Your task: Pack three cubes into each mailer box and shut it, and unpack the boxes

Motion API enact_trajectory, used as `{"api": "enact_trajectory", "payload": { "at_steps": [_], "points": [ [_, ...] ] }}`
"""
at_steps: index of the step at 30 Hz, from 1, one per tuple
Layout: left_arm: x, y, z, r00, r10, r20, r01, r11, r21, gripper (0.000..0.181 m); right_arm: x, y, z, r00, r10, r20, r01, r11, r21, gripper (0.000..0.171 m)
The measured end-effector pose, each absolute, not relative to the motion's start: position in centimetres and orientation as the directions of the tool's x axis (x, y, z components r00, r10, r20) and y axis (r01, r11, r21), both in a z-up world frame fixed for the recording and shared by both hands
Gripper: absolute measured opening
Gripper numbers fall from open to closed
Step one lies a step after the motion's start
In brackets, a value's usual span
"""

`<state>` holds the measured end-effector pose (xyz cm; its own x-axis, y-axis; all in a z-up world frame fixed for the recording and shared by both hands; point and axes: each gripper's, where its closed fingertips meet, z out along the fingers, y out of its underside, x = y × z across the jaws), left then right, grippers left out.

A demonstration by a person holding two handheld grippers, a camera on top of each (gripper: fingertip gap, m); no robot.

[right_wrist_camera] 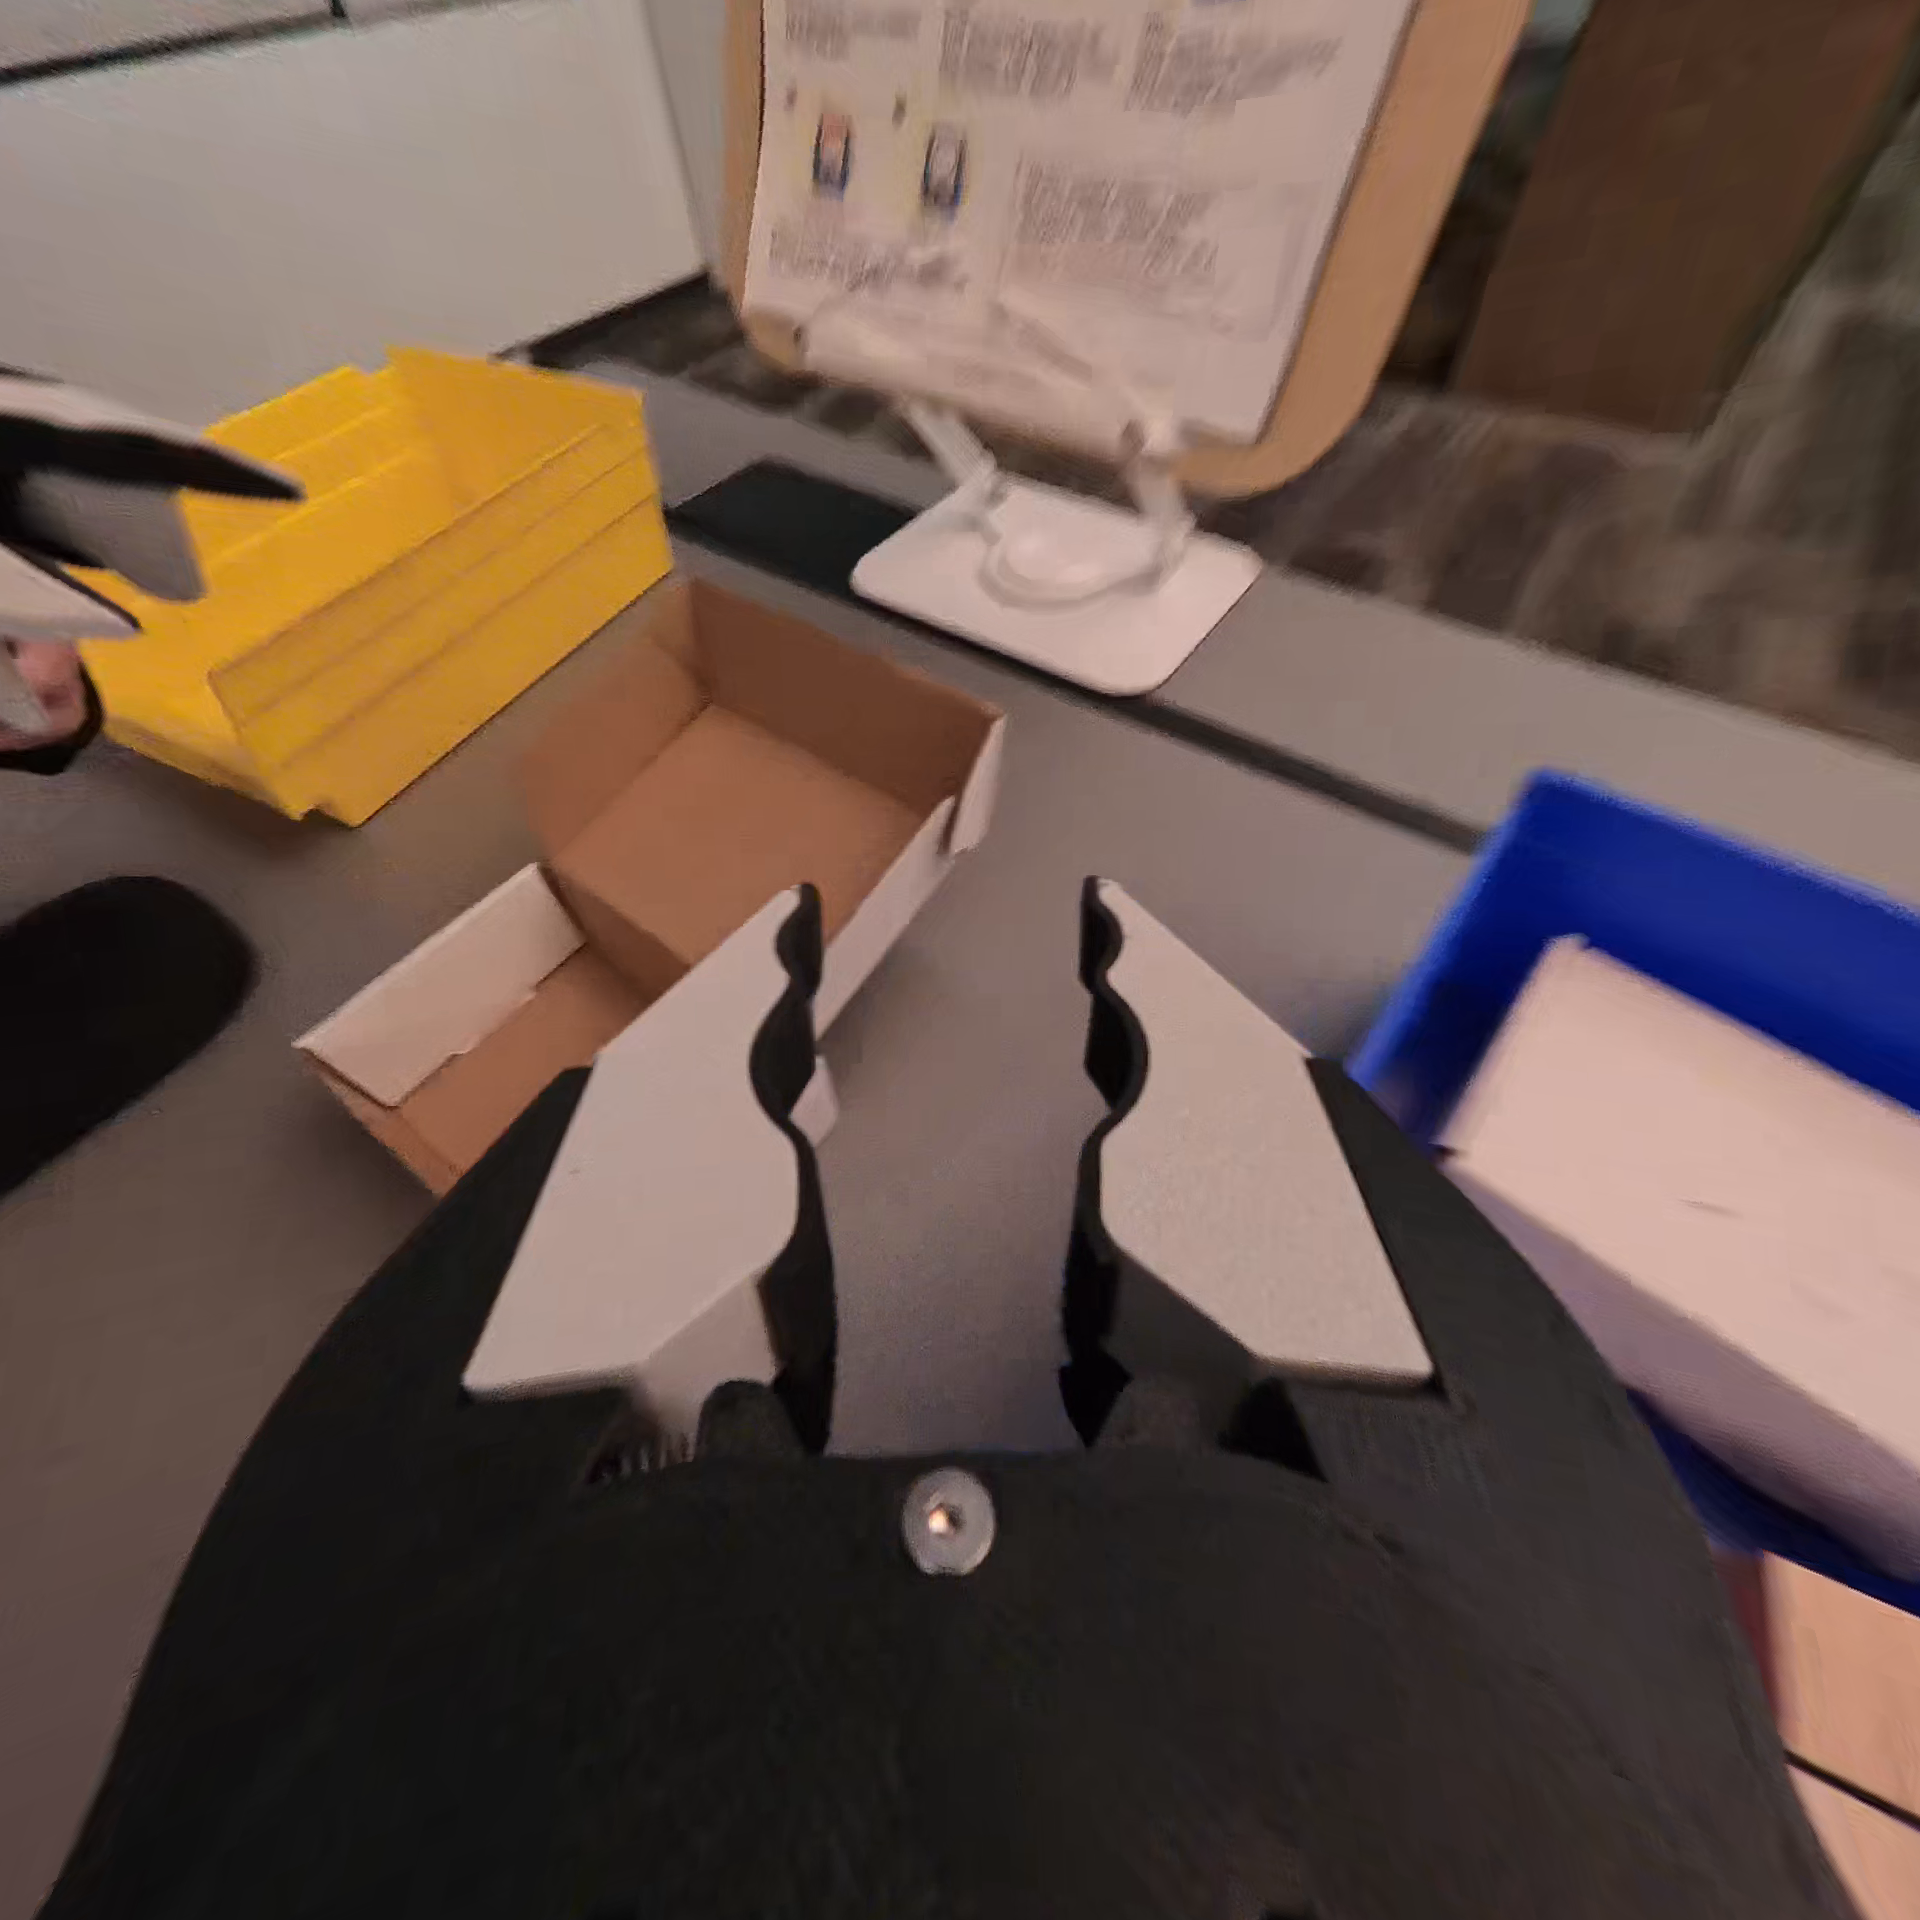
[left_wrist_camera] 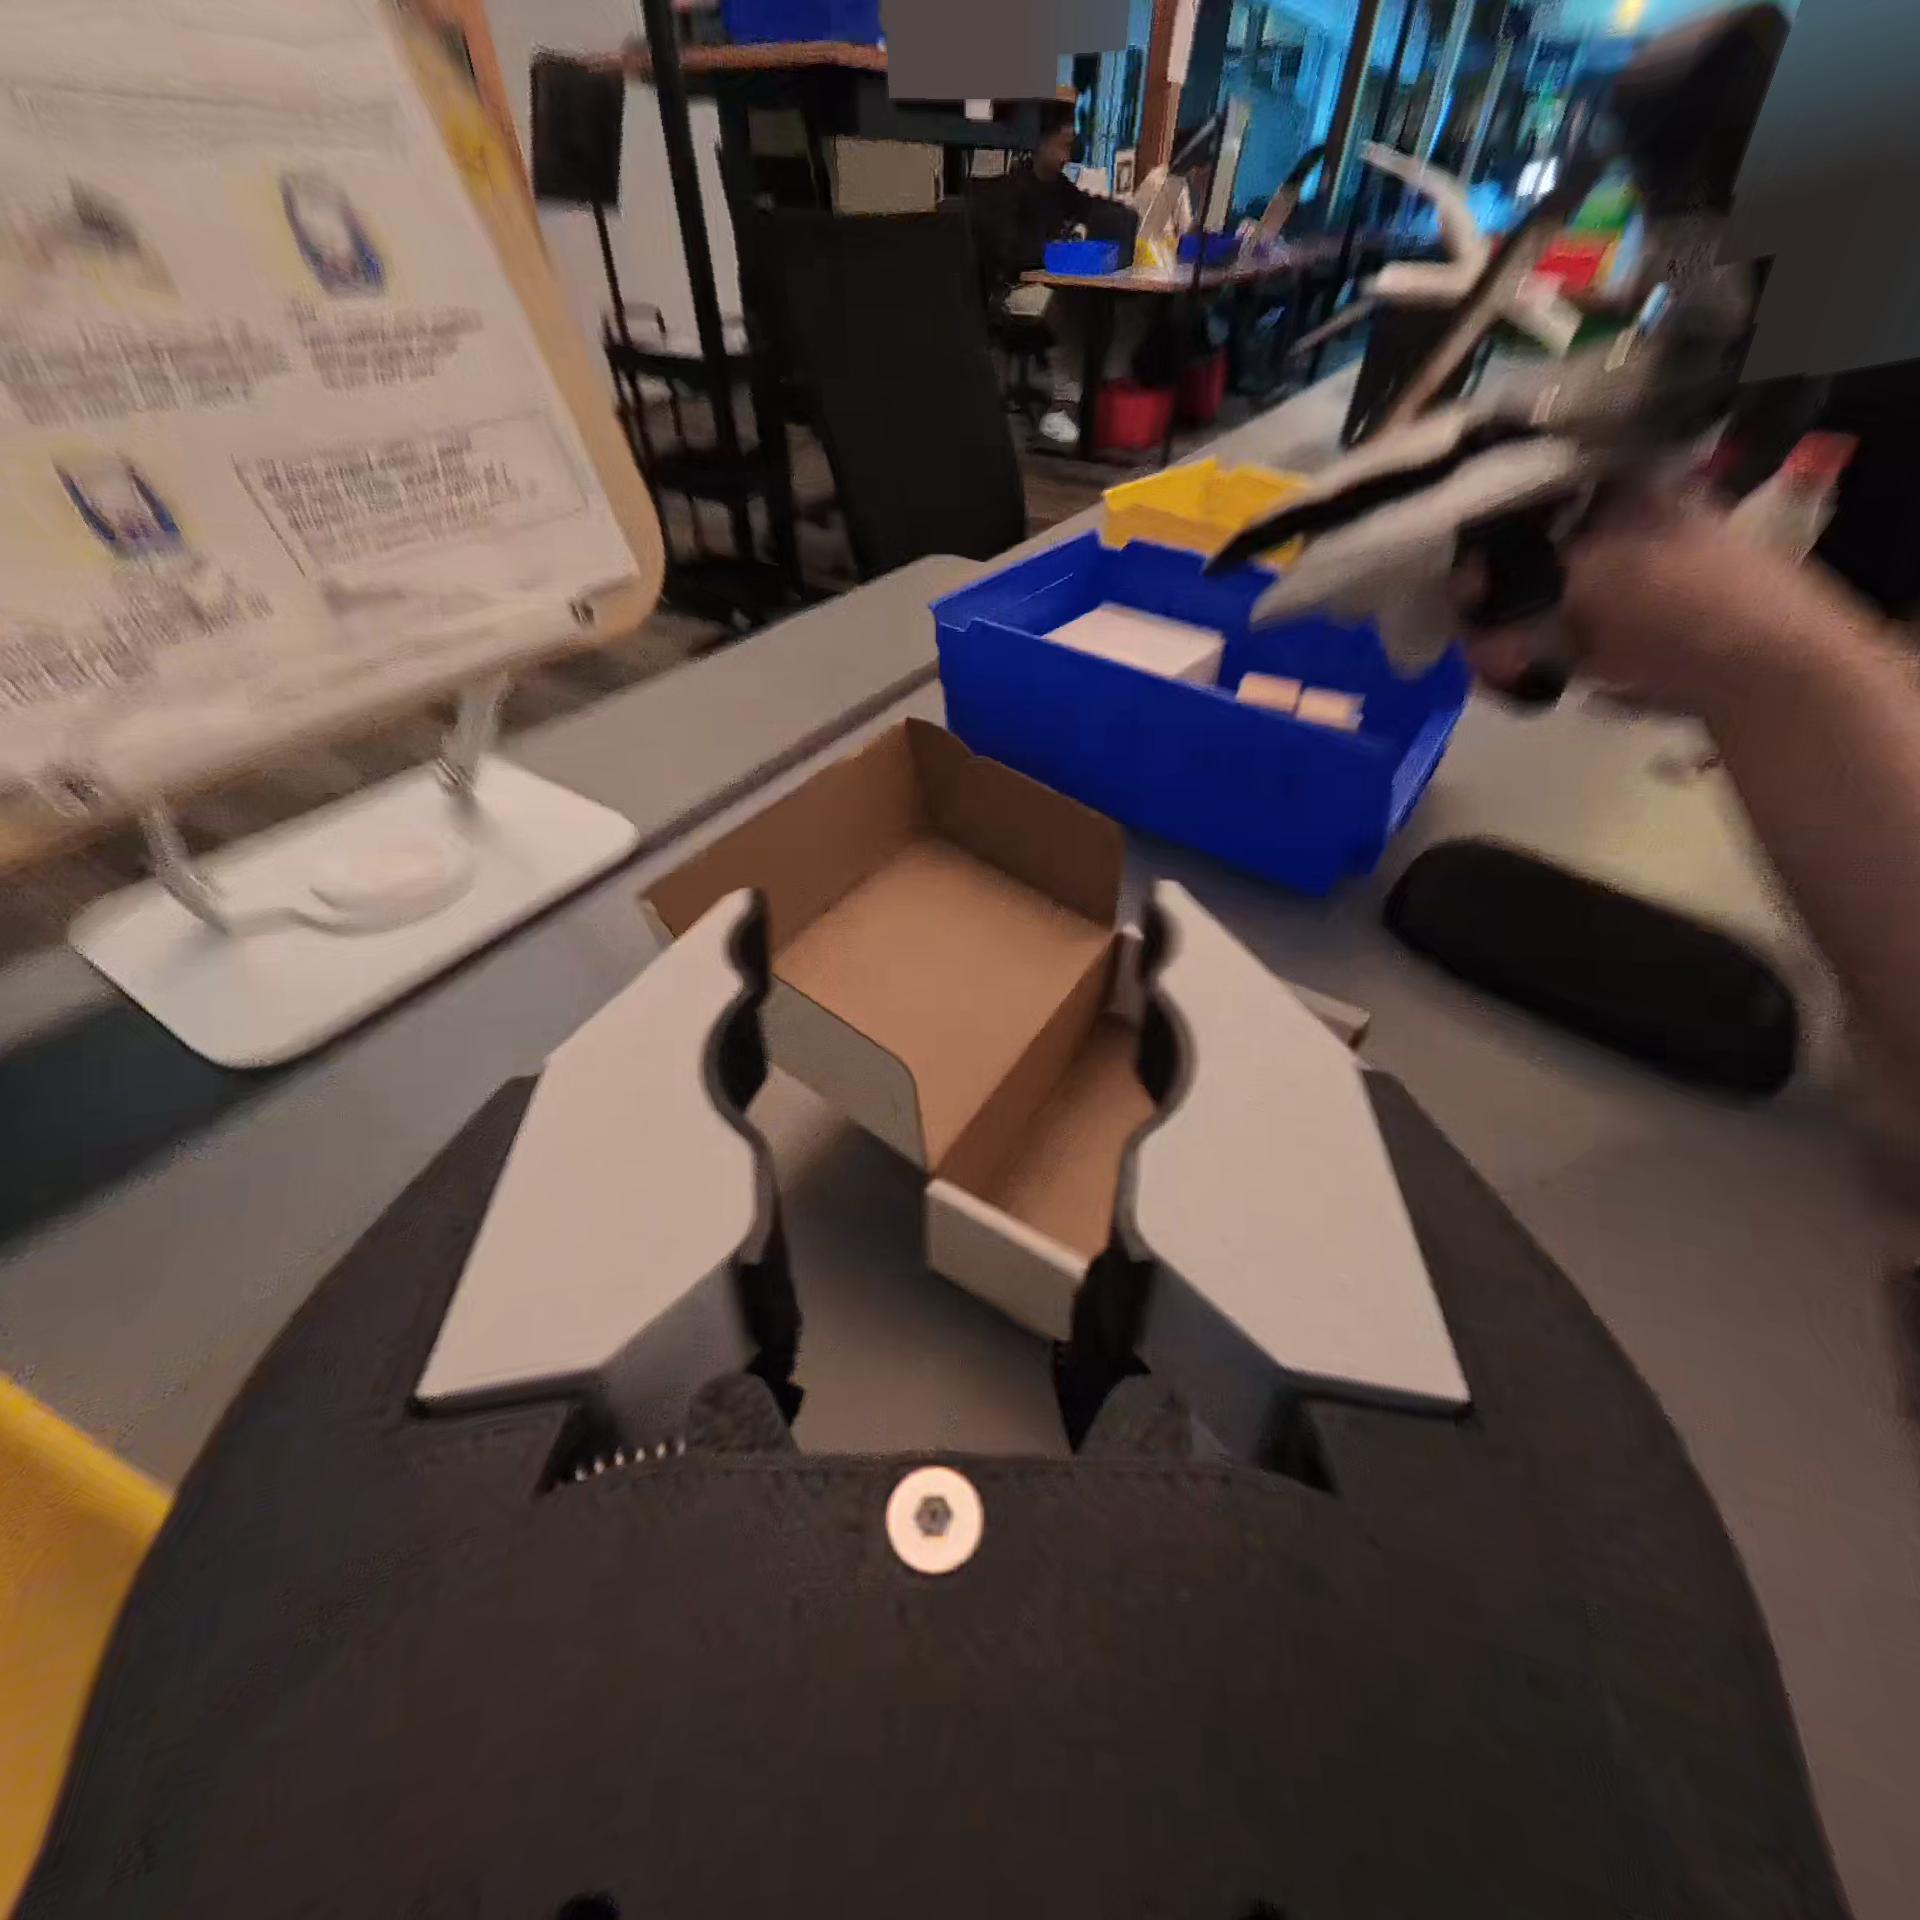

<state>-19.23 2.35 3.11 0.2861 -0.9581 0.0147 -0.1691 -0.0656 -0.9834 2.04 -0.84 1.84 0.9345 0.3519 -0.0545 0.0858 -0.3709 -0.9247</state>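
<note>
An open white mailer box (left_wrist_camera: 935, 966) with a bare brown inside lies on the grey table; it also shows in the right wrist view (right_wrist_camera: 727, 821), with no cubes in it. My left gripper (left_wrist_camera: 951, 925) is open and empty, hovering over the box's near end. My right gripper (right_wrist_camera: 948, 899) is open and empty, above the table just right of the box. In the left wrist view it (left_wrist_camera: 1299, 561) hangs over the blue bin (left_wrist_camera: 1195, 748), held by a hand. That bin holds a closed white box (left_wrist_camera: 1138, 639) and pale wooden cubes (left_wrist_camera: 1299, 701).
A yellow bin (right_wrist_camera: 416, 582) stands left of the open box, and another yellow bin (left_wrist_camera: 1195, 509) behind the blue one. An instruction sheet on a white stand (right_wrist_camera: 1060, 582) is at the table's far edge. A black oval object (left_wrist_camera: 1590, 966) lies on the table. The blue bin (right_wrist_camera: 1662, 904) is at right.
</note>
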Motion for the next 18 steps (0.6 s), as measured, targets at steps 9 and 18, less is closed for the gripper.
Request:
{"api": "enact_trajectory", "payload": {
  "at_steps": [9,18],
  "points": [
    [-15.2,7.5,-4.4,0.494,-0.745,0.449,-0.222,-0.607,-0.763,0.041,-3.9,5.1,-6.7,0.861,0.345,-0.373,-0.025,-0.704,-0.709,0.042],
    [-14.9,5.0,-4.2,0.458,-0.802,0.383,-0.194,-0.511,-0.837,0.023,-4.5,2.3,-5.1,0.923,0.384,0.03,0.227,-0.48,-0.847,0.029]
  ]
}}
